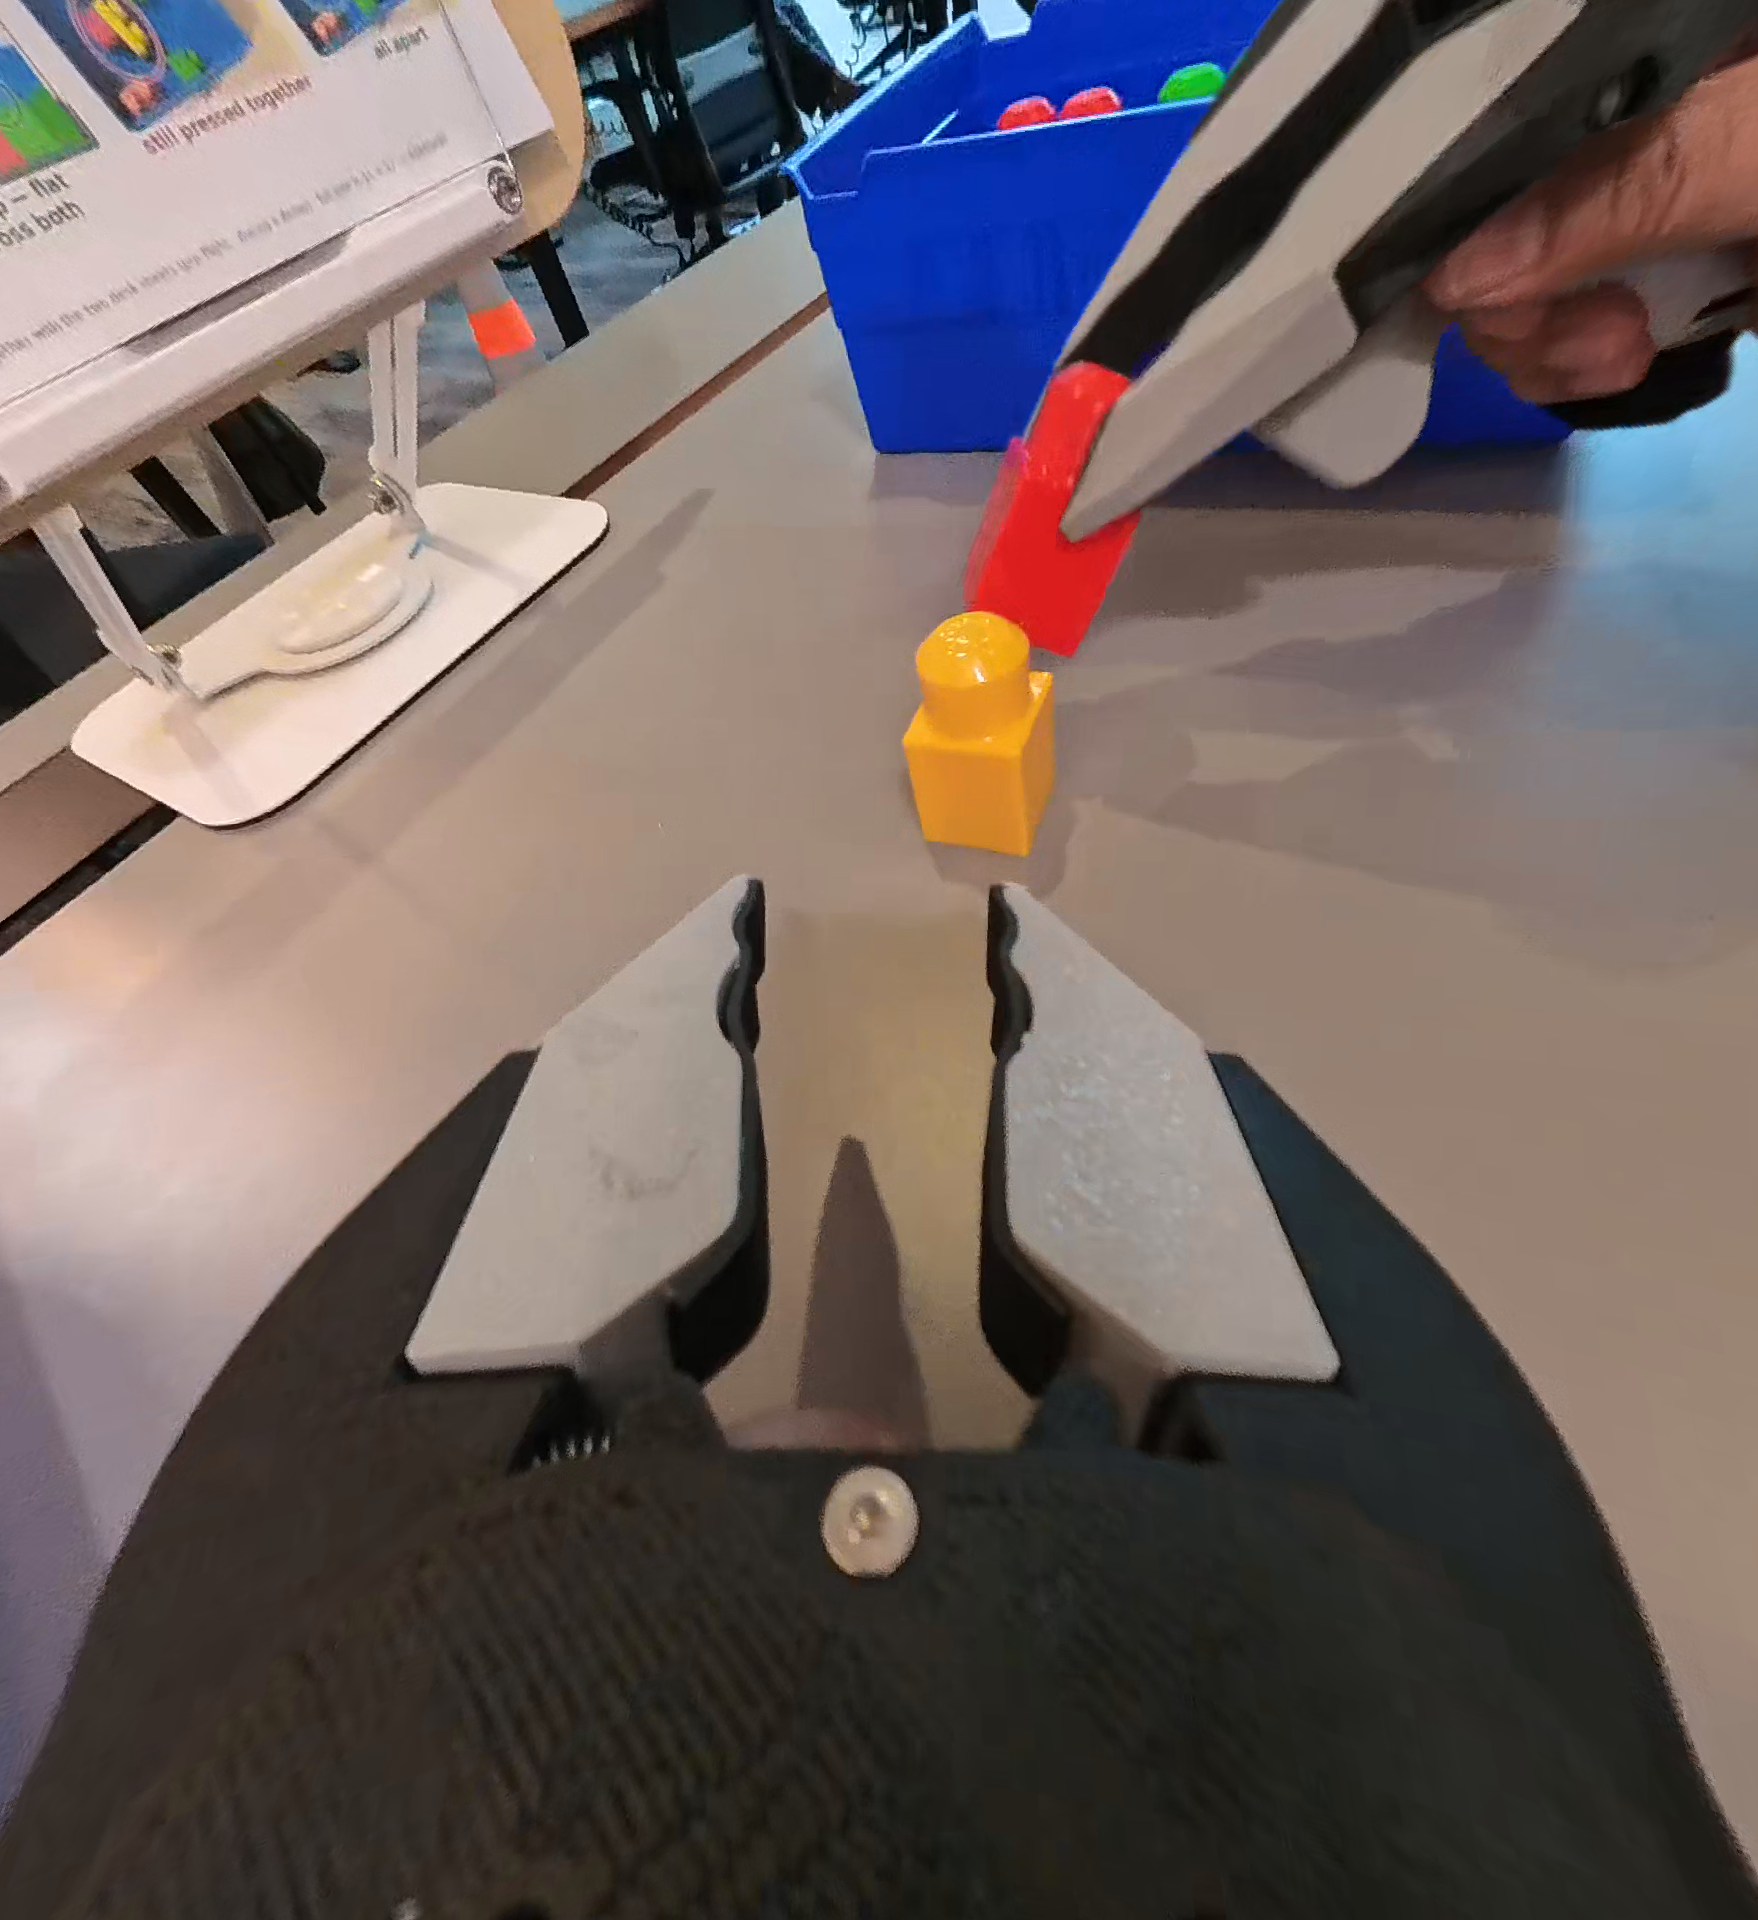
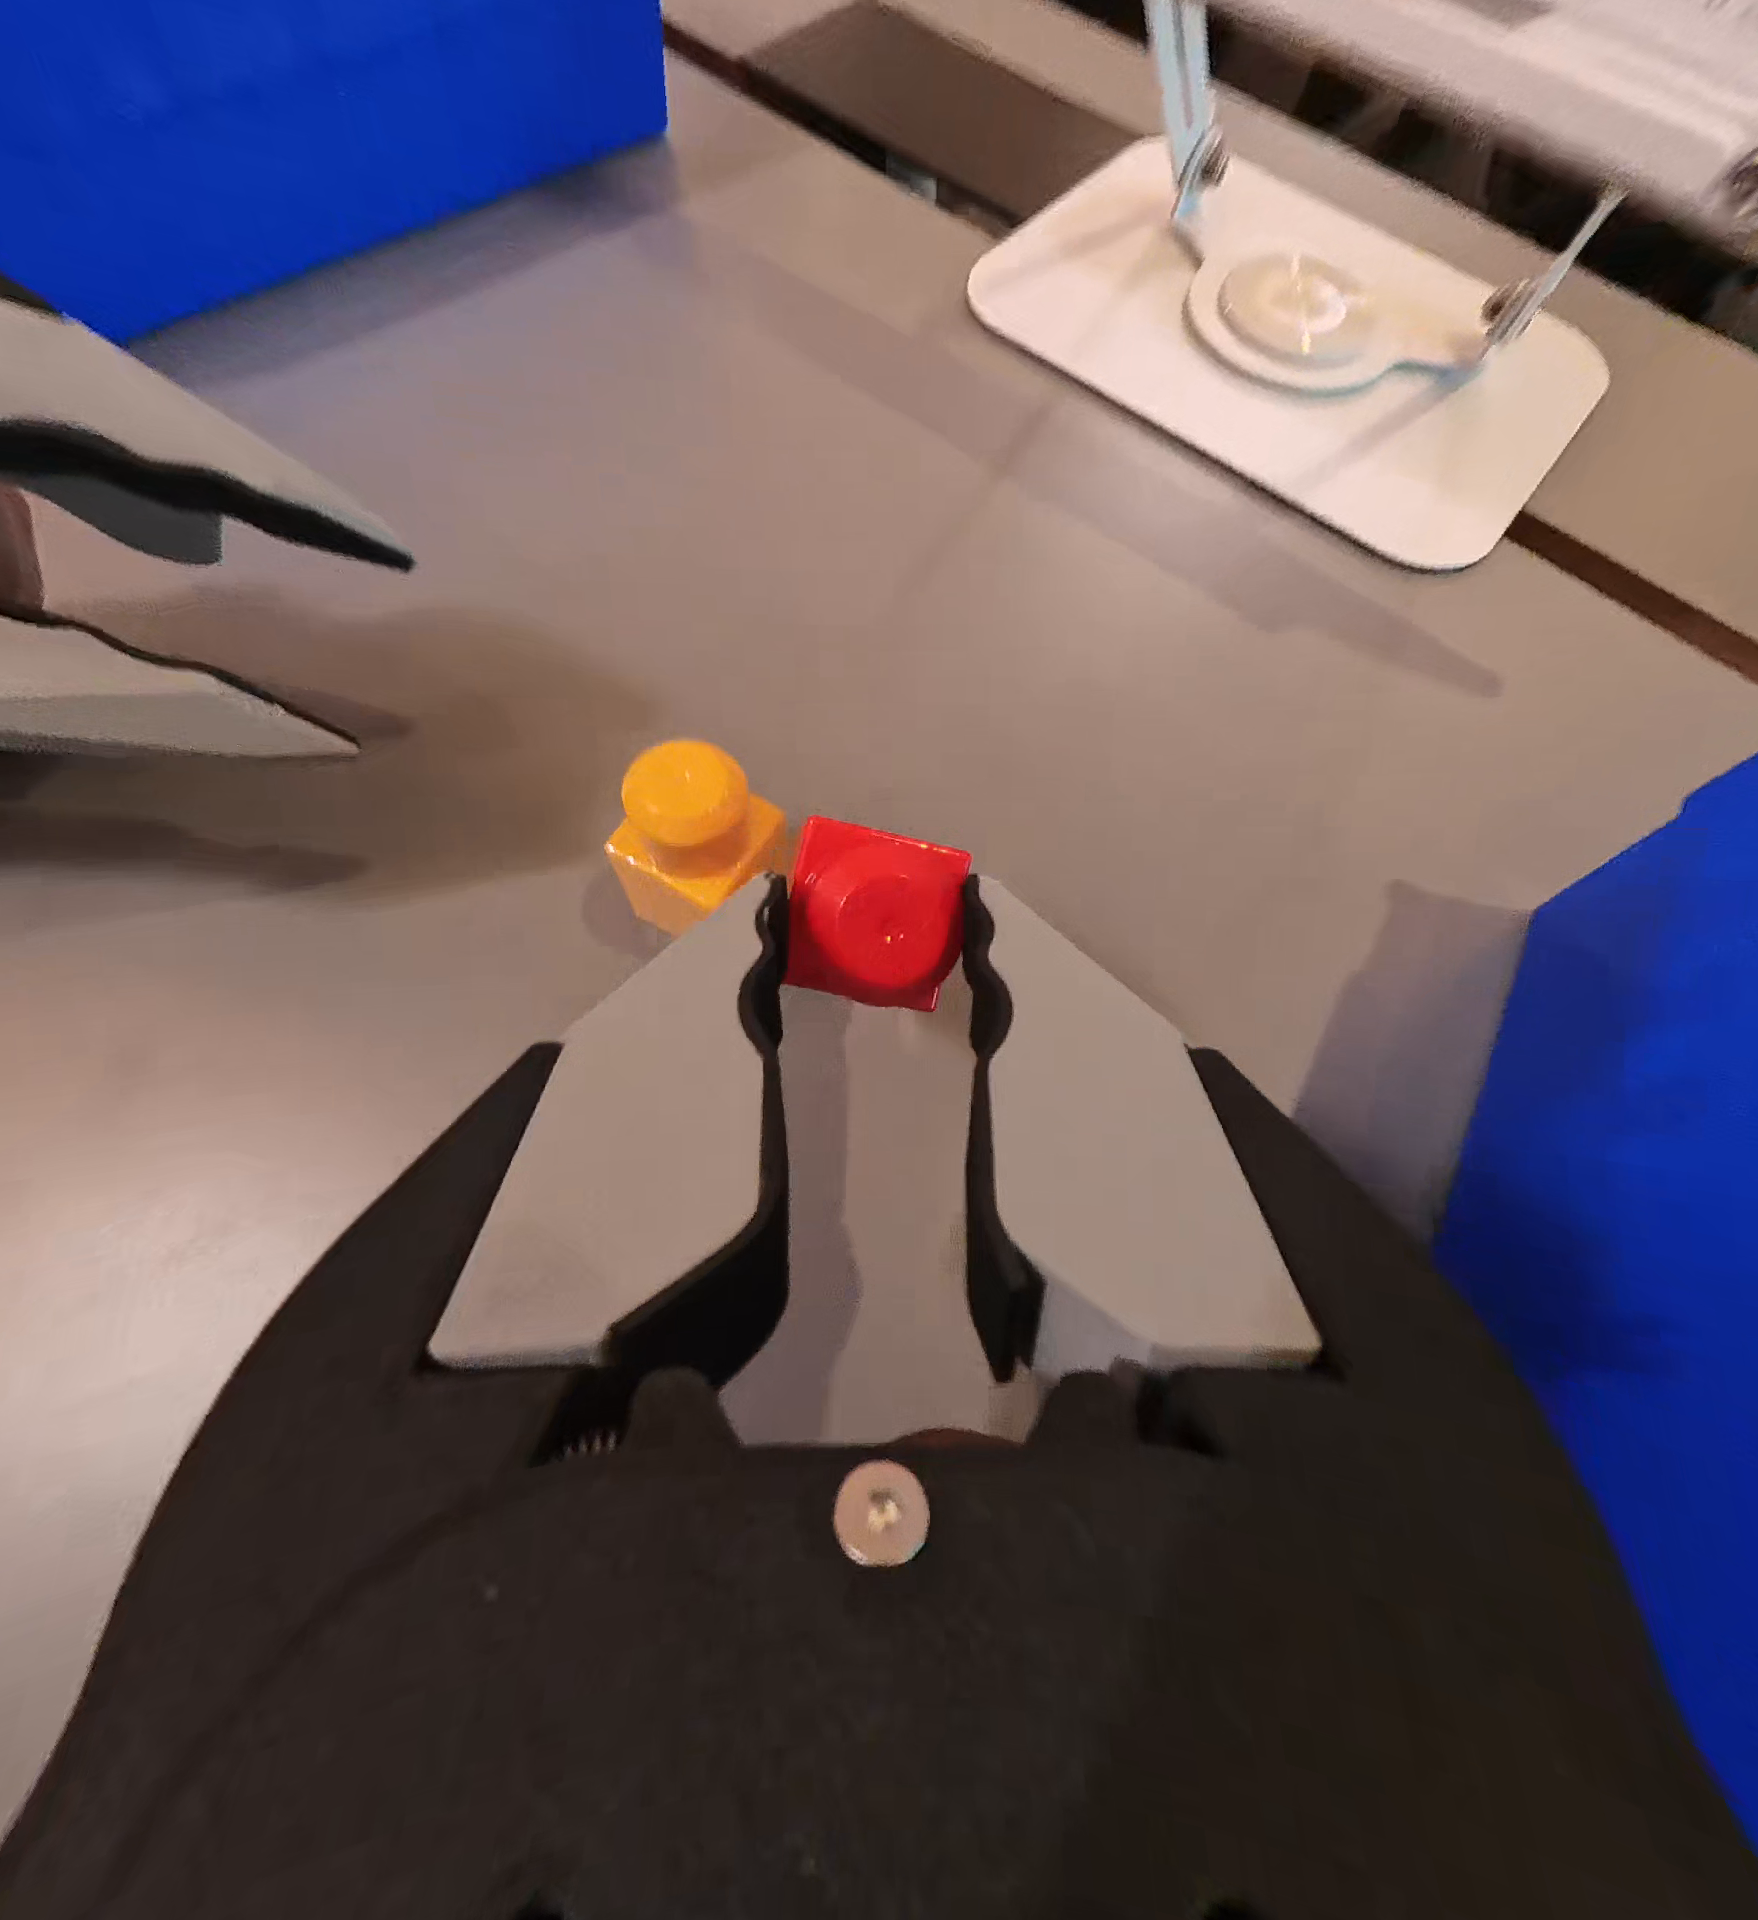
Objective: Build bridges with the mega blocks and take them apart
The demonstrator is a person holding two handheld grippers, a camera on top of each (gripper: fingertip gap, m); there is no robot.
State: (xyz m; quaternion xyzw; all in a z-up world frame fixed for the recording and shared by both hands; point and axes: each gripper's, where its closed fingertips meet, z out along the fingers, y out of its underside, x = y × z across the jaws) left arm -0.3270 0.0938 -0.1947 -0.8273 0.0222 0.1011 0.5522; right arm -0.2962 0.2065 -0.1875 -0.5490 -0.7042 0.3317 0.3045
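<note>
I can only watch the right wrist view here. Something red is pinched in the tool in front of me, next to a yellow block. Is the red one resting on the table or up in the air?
Observer: From the left wrist view, the red block is tilted in the right tool; whether its low corner touches the table I cannot tell.
Operator: And the yellow one?
Observer: The yellow block stands upright on the table, stud up, not held.
Operator: What is the other tool doing?
Observer: The left tool is open and empty, its tips just short of the yellow block.
Operator: Any more blocks?
Observer: Yes, red and green ones show inside the blue bin behind.
</note>
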